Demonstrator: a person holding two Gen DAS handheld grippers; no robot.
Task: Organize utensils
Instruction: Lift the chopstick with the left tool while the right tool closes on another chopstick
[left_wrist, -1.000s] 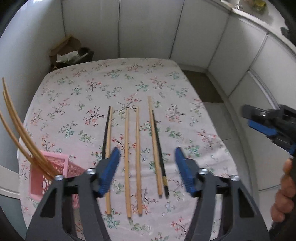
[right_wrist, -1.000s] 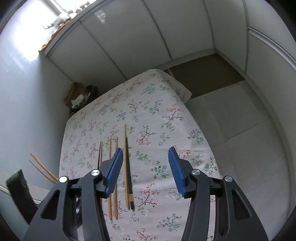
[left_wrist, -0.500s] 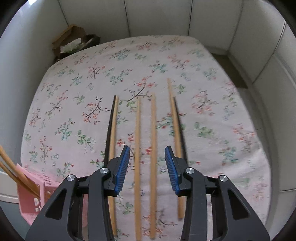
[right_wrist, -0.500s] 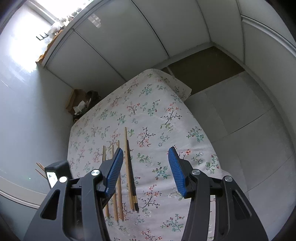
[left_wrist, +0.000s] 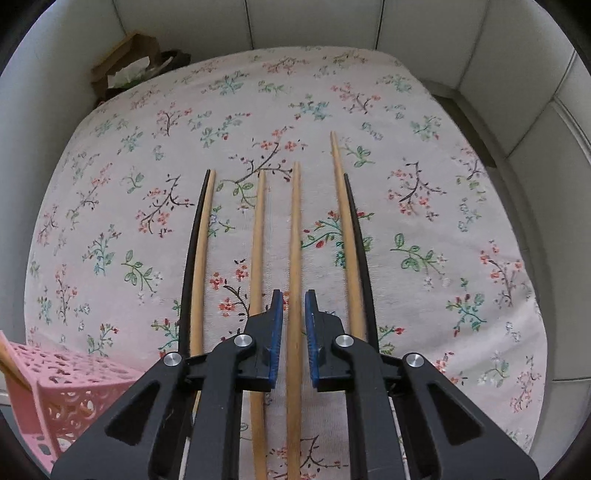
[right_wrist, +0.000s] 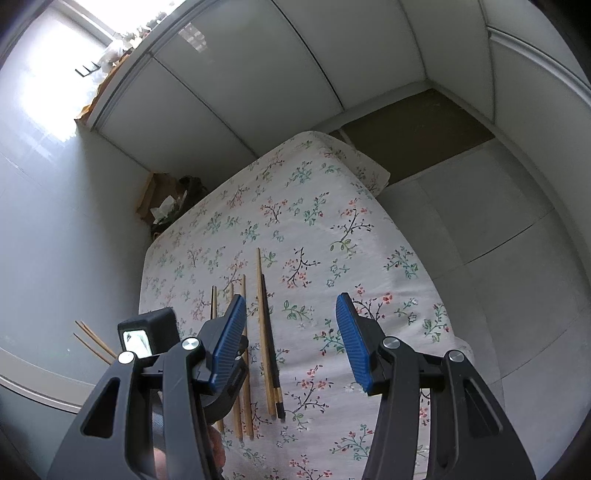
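Several chopsticks lie side by side on the floral tablecloth (left_wrist: 332, 92): a black and wooden pair (left_wrist: 201, 251) at left, two wooden ones in the middle, a wooden and black pair (left_wrist: 351, 236) at right. My left gripper (left_wrist: 294, 332) is low over the cloth, its blue pads closed around the right middle wooden chopstick (left_wrist: 294, 240). My right gripper (right_wrist: 291, 339) is open and empty, high above the table; the chopsticks (right_wrist: 266, 325) and the left gripper (right_wrist: 221, 369) show below it.
A pink perforated basket (left_wrist: 62, 384) holding wooden chopsticks stands at the table's near left corner. A brown bag with tissue (left_wrist: 129, 70) sits on the floor beyond the far left corner. White walls surround the table; floor lies to the right (right_wrist: 498, 258).
My left gripper has dropped toward the table and narrowed from wide open to closed around a middle wooden chopstick. My right gripper stays open, barely moved.
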